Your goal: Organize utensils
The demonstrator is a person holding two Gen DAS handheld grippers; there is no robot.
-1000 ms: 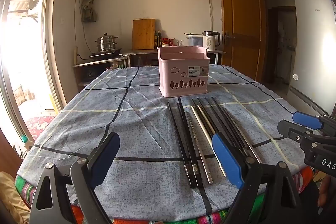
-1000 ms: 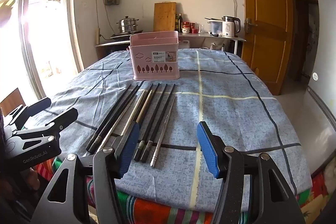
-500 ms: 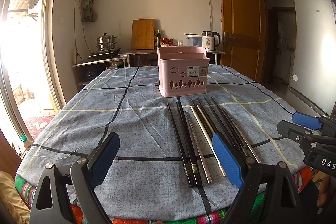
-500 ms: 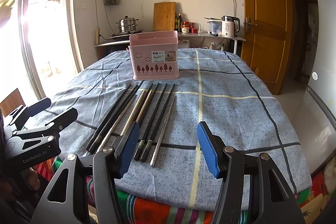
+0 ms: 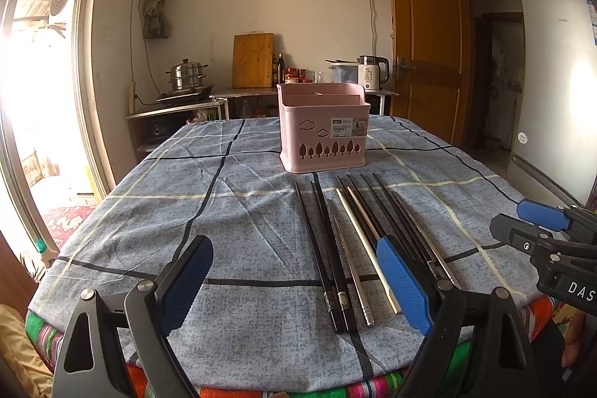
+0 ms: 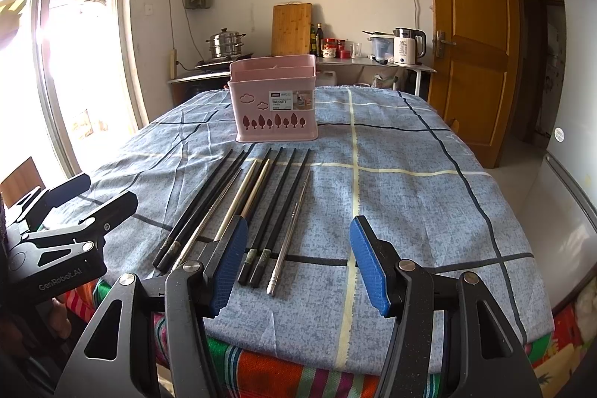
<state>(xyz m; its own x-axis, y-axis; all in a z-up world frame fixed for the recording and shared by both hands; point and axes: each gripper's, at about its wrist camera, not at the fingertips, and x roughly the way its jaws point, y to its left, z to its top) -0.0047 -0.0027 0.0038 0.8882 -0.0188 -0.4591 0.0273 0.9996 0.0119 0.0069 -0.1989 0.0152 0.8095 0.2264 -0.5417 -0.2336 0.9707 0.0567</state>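
- your left tongs [image 5: 294, 280] hover over the near edge of the surface [image 5: 156, 211], jaws wide apart and holding nothing; the cloth straight ahead of them is bare.
- the chopsticks [image 5: 337, 248] lie ahead and to the right of those tongs; only the right blue pad [image 5: 401, 284] overlaps the row in the left wrist view.
- each stick's long axis runs away from you, butt ends near the table edge, tips pointing at the pink basket [image 5: 324, 127], which stands upright just beyond the tips.
- your right tongs [image 6: 298, 262] are also spread and empty, and in the right wrist view the gap between the pads already looks onto the right-hand sticks: a black pair [image 6: 274, 211] and a thin metal stick [image 6: 291, 230]. i'd judge this the nearer hand for a first pick, closing across the sticks.
- hidden or unclear: the left pad of the right tongs covers the butt ends of the middle metal sticks; the sticks lie so close that an exact count is hard; the basket's dividers show at the rim, but not what is inside; how high either pair of tongs sits above the cloth cannot be told.
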